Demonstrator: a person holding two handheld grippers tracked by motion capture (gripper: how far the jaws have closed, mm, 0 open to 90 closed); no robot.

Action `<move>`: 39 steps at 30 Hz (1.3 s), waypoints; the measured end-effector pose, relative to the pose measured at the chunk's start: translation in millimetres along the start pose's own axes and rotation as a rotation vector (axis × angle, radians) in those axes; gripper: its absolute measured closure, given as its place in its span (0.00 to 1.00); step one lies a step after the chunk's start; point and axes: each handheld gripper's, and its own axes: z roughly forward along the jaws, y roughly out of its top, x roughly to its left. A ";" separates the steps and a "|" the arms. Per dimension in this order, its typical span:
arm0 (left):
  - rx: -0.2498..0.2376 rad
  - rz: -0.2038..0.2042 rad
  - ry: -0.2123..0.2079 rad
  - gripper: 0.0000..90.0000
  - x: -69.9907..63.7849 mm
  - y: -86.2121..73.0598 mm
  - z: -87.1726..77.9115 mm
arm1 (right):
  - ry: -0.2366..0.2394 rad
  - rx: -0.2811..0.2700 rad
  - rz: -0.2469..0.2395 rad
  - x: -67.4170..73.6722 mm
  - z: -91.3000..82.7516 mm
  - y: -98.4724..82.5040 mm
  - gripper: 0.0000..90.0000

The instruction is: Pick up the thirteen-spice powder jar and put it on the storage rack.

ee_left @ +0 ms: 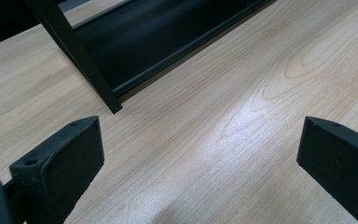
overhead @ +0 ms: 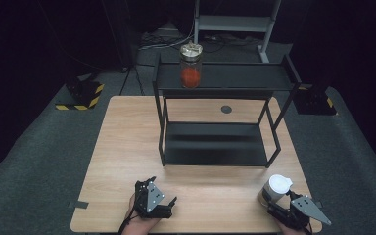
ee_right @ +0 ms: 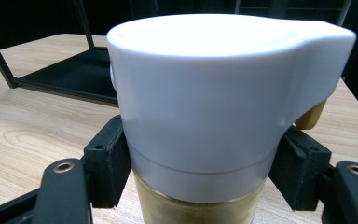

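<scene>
From above, the white-capped jar (overhead: 276,190) stands at the table's (overhead: 127,147) near right corner, the right gripper (overhead: 278,208) clamped on it, presumably to lift it toward the black shelf (overhead: 215,78). The left gripper (ee_left: 200,154) hovers wide open over bare wood, holding nothing. The right gripper view shows both jaws pressing the jar just under its cap.

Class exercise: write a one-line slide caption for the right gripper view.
Right gripper shut on a white-lidded jar standing on the wooden table.
</scene>
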 end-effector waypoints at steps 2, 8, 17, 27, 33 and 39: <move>0.001 0.002 -0.001 0.01 0.1 0.1 0.0 | -0.001 0.000 -0.001 0.3 0.0 0.1 0.33; -0.001 0.004 -0.003 0.01 0.3 -0.2 -0.1 | -0.005 -0.016 -0.027 3.4 -0.2 1.9 0.33; -0.006 0.005 -0.002 0.01 -0.3 -1.1 -0.5 | 0.018 -0.046 -0.047 7.9 2.0 8.4 0.33; -0.006 0.014 -0.004 0.01 -0.9 -1.0 -0.4 | 0.053 -0.084 -0.059 17.6 9.4 20.0 0.33; -0.006 0.021 -0.007 0.01 -0.5 -0.8 -0.4 | 0.077 -0.088 -0.067 21.4 15.4 26.6 0.33; -0.007 0.030 -0.010 0.01 -0.6 -1.0 -0.7 | 0.100 -0.097 -0.072 25.2 23.3 35.1 0.33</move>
